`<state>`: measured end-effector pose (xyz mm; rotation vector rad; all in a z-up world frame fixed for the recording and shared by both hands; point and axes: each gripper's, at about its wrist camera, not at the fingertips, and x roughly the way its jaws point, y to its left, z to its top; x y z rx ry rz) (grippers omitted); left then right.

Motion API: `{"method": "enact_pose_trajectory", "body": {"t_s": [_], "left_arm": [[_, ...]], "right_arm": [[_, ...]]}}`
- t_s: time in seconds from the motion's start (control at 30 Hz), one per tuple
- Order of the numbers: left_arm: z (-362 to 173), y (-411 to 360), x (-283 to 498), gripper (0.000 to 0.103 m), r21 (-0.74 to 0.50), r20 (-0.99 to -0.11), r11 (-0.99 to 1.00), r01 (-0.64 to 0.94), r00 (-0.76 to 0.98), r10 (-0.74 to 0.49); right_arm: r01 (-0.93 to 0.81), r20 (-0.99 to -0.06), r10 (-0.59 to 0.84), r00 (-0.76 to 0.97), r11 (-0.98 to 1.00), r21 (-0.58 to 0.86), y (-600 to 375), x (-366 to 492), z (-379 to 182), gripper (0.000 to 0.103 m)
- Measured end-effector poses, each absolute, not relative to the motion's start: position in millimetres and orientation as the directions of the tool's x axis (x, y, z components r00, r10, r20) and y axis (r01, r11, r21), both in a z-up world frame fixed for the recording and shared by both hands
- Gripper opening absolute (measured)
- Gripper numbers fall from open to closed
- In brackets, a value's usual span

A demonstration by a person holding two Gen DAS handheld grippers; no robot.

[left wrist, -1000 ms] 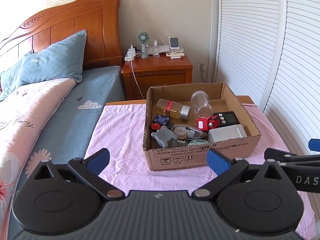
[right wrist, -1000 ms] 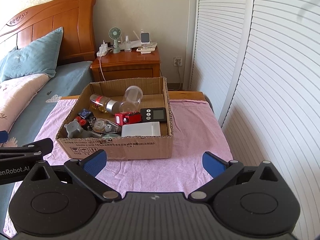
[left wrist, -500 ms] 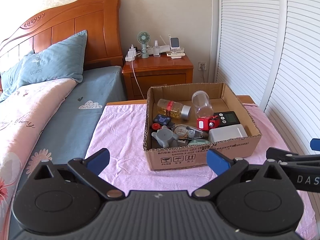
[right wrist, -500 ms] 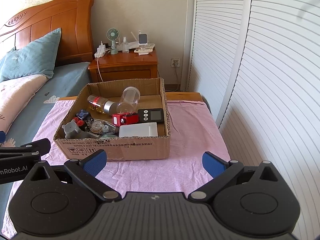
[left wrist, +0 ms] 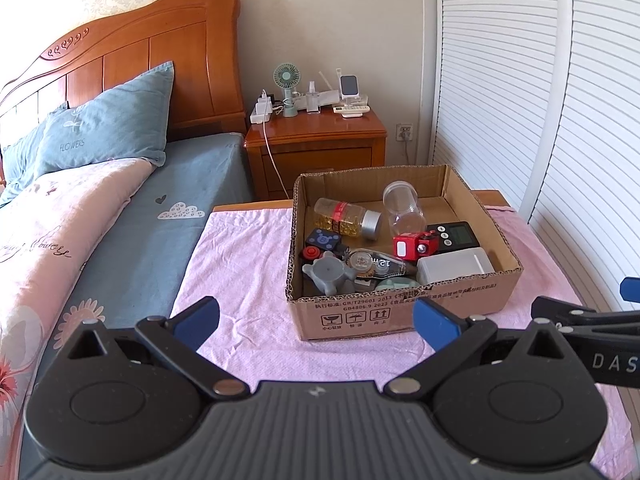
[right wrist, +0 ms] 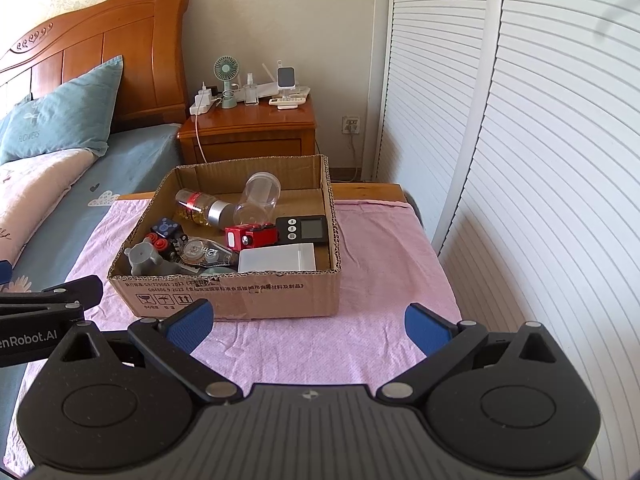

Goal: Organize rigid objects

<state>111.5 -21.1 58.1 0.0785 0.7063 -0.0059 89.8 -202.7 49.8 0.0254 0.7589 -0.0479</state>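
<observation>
Both tongs wide, empty — cardboard box (left wrist: pixel 404 312) ahead, bed (left wrist: pixel 132 240) alongside.

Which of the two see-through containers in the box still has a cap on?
The bottle of yellow contents, lying on its side with a silver cap and red band. The clear jar beside it is empty, with no lid visible.

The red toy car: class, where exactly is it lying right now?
In both wrist views the red toy car lies inside the cardboard box, near its middle, between the clear jar behind and the white case in front, beside the black timer.
</observation>
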Motion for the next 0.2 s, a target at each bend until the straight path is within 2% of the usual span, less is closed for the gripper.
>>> {"method": "enact_pose_trajectory", "body": {"t_s": [0.2], "left_arm": [[57.8, -22.1, 111.4, 0.102, 0.07, -0.649, 0.997, 0.034, 0.761, 0.019]], "right_arm": [[0.054, -0.687, -0.034, 0.726, 0.999, 0.007, -203.1, 88.7, 50.2, 0.103]]}}
